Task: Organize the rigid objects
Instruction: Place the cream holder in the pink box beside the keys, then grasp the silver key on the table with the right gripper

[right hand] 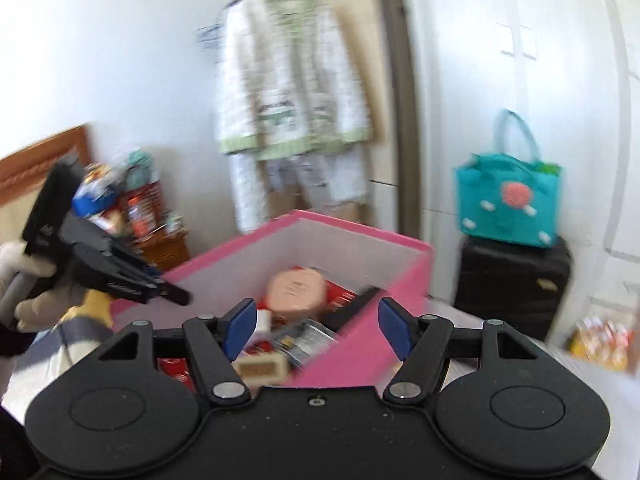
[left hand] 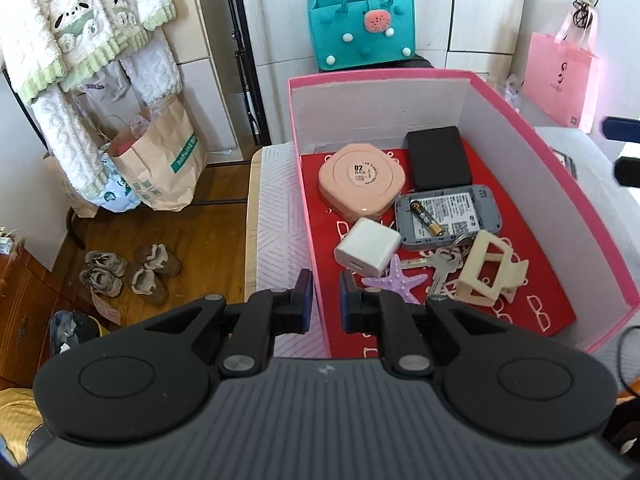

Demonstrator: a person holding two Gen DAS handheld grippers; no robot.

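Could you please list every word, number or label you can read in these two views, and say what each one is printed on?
"02": round label on the pink compact case; the small print around it is too small to read.
Green band on the paper bag: white lettering, too distorted to read surely.
Grey device sticker and battery: fine print and codes, unreadable.
Pink gift bag: faint logo, unreadable.
Right wrist view: motion-blurred, nothing legible.
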